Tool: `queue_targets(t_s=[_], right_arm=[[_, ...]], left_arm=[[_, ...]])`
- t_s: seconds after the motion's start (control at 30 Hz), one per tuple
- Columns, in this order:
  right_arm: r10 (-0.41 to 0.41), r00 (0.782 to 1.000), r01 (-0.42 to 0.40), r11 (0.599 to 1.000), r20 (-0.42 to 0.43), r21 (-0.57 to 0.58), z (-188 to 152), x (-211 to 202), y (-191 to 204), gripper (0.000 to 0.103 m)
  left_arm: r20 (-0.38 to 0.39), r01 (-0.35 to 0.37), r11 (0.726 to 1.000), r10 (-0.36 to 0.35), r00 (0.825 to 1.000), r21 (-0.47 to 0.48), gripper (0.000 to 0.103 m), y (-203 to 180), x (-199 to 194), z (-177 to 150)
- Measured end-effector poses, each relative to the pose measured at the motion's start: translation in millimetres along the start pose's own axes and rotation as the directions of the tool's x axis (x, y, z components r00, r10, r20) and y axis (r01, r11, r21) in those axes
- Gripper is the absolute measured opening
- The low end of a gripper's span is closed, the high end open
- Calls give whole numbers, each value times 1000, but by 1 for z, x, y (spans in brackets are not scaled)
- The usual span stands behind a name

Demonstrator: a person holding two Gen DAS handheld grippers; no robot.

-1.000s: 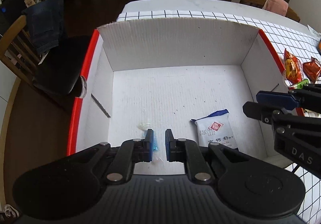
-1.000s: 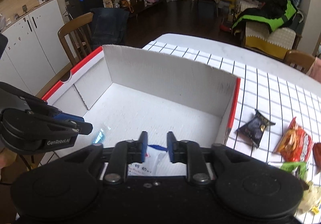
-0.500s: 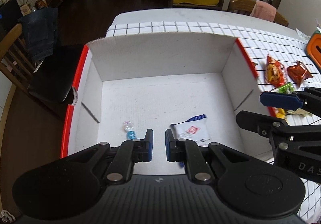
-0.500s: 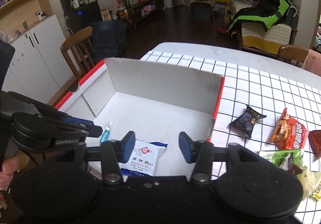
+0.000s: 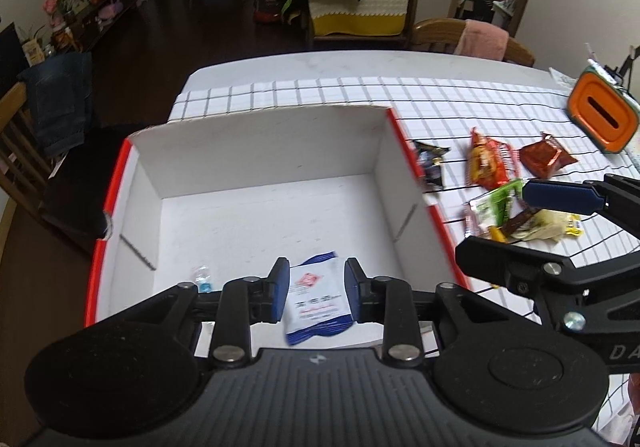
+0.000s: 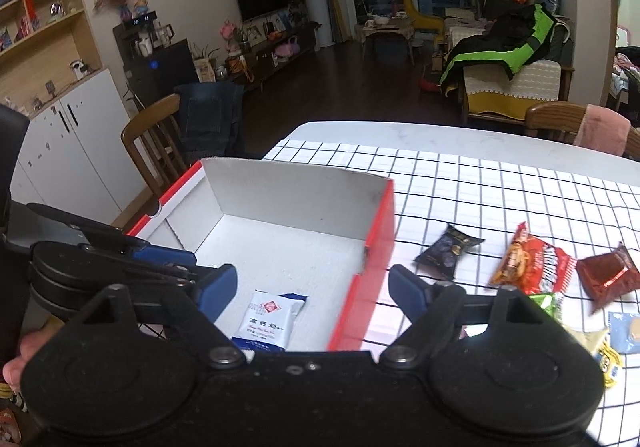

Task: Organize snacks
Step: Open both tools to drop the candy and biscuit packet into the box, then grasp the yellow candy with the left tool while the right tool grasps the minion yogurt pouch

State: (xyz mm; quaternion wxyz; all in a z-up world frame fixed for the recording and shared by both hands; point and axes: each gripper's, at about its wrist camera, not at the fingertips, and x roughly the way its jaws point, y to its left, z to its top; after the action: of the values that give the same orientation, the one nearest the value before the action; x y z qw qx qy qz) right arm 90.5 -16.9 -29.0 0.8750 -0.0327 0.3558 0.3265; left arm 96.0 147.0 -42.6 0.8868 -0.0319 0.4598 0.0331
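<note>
Step now: we think two snacks are in the white cardboard box with red edges [image 5: 260, 151], so next we go for the pile of snack packs [image 5: 516, 215] on the checked tabletop [image 6: 500, 183].
How to do it well: we lift clear of the red box edge first, then come down on one pack only.
Left hand-held gripper [image 5: 313, 290]: its jaws are opening, nothing pinched.
Right hand-held gripper [image 6: 312, 289]: its jaws are opening wide, nothing pinched.
Where the white and blue snack packet [image 6: 269, 317] is: flat on the box floor, below both grippers, not touching them.
Where the small blue candy [image 5: 202, 279] is: in the box, just beside the packet.
</note>
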Motion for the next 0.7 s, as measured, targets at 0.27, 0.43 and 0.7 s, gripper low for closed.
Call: queue_targets(t_s=[0.27, 0.43, 0.7], right_arm=[[-32, 999, 31, 999, 15, 42, -16, -31, -39, 99], [-60, 998, 59, 996, 12, 73, -29, -47, -74, 103], [-79, 997, 80, 993, -22, 81, -51, -63, -131, 103]], left_arm=[[44, 50, 998, -51, 998, 29, 63, -43, -8, 1], [66, 79, 996, -83, 994, 51, 77, -74, -7, 3], [72, 111, 988, -119, 990, 106, 84, -126, 11, 0]])
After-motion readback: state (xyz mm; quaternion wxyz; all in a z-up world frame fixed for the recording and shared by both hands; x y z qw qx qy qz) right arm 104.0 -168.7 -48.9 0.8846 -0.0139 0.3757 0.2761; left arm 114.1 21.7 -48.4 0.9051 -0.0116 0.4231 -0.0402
